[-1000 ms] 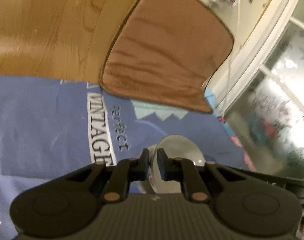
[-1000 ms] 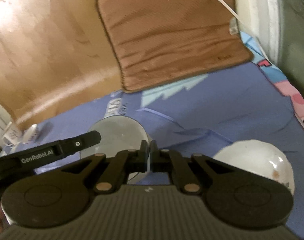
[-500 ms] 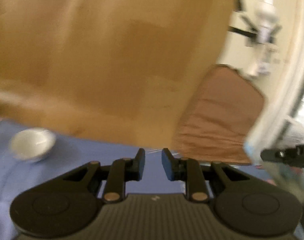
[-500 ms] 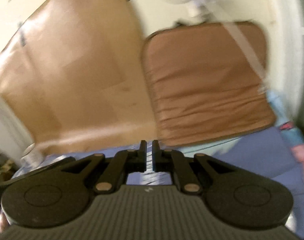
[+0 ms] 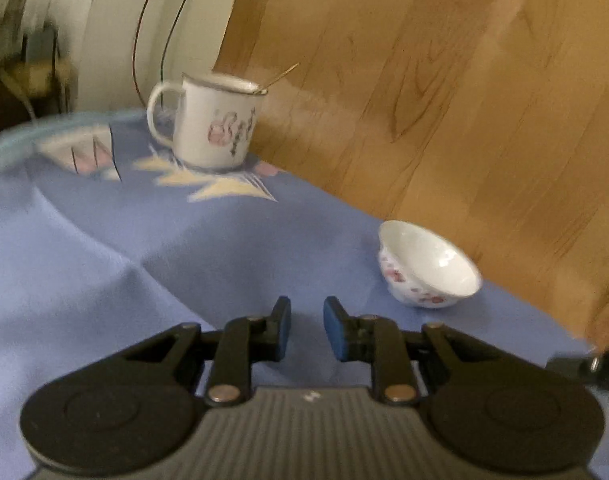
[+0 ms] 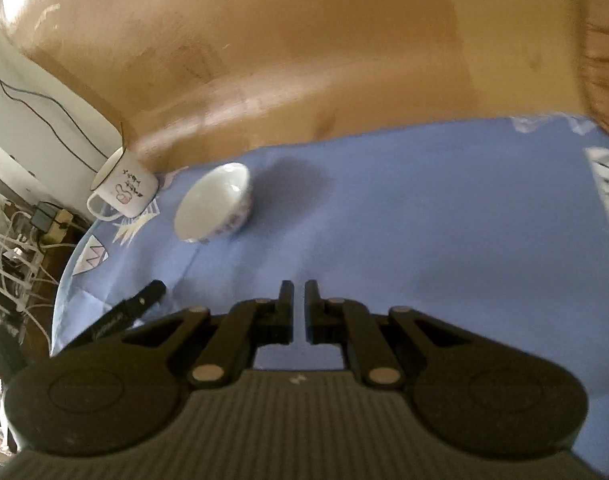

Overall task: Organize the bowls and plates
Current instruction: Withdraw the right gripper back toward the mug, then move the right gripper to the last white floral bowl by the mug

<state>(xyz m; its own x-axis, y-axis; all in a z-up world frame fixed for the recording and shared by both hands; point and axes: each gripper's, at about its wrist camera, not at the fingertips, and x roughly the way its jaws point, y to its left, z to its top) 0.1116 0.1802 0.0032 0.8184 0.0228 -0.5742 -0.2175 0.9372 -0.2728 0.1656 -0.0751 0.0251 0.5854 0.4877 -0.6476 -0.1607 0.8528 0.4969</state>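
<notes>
The bowl (image 5: 428, 266) sat on the blue cloth (image 5: 104, 248) near its edge, a mug (image 5: 214, 122) beyond it. My left gripper (image 5: 306, 326) hung empty with jaws apart; right gripper's (image 6: 298, 312) jaws stood nearly together, empty.

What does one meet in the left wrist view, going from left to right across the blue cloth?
Mug with a spoon in it → left gripper, jaws apart and empty → small floral bowl near the edge of the blue cloth.
</notes>
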